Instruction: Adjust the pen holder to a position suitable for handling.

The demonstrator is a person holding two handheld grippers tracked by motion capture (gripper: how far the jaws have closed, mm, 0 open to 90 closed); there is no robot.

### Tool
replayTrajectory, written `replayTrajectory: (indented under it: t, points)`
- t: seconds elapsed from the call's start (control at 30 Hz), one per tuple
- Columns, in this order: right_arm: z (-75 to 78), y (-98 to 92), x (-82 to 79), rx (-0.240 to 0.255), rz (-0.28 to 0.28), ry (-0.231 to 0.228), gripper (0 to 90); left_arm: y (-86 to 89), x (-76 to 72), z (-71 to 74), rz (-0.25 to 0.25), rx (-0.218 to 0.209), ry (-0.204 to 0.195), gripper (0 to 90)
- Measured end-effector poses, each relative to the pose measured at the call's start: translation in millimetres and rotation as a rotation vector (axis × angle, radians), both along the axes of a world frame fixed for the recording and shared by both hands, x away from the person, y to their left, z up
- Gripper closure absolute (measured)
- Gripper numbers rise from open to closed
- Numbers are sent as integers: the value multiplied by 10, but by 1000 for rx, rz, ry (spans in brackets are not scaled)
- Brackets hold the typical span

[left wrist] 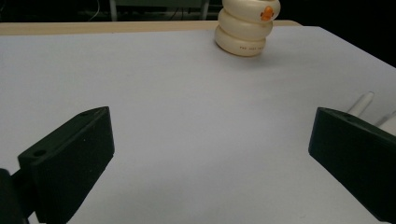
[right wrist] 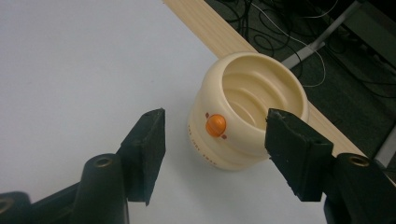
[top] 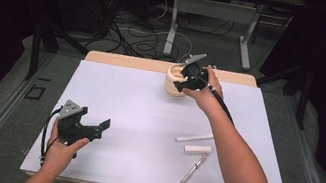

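Note:
A cream ribbed cup (top: pixel 171 79) with an orange dot on its side stands upright at the far edge of the white mat (top: pixel 137 112). My right gripper (top: pixel 182 82) hovers right at it. In the right gripper view, the black jaws of the right gripper (right wrist: pixel 215 122) stand apart on either side of the cup (right wrist: pixel 247 116) and the pads do not touch it. My left gripper (top: pixel 95 118) rests low at the near left, open, with nothing between its fingers. The left gripper view shows the left gripper (left wrist: pixel 210 144) wide open over bare mat, with the cup (left wrist: pixel 245 28) far ahead.
A white stick (top: pixel 194 138), a short white block (top: pixel 197 149) and a silver pen (top: pixel 192 170) lie on the mat's near right. A strip of wooden tabletop (top: pixel 126 60) shows behind the mat. Beyond the table are cables and desk legs (top: pixel 173 22) on the floor.

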State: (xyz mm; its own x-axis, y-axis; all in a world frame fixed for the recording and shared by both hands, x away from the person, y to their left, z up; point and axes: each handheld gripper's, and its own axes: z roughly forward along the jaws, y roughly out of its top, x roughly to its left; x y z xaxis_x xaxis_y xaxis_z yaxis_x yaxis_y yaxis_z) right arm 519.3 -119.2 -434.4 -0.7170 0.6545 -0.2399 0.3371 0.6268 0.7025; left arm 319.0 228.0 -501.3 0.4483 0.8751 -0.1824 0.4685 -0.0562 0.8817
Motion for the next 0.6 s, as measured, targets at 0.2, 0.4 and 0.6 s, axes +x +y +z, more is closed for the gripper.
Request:
replayTrajectory:
  t: [0.2,0.4,0.6]
  points:
    - [-136,58,141,30,-7,1,384,13,5,-5,2,-1,0,1]
    - [-256,109,236,24,-7,5,392,11,4,-14,0,-6,4,2]
    - [-303,119,263,-2,-6,33,404,2,7,-21,-6,-3,9,2]
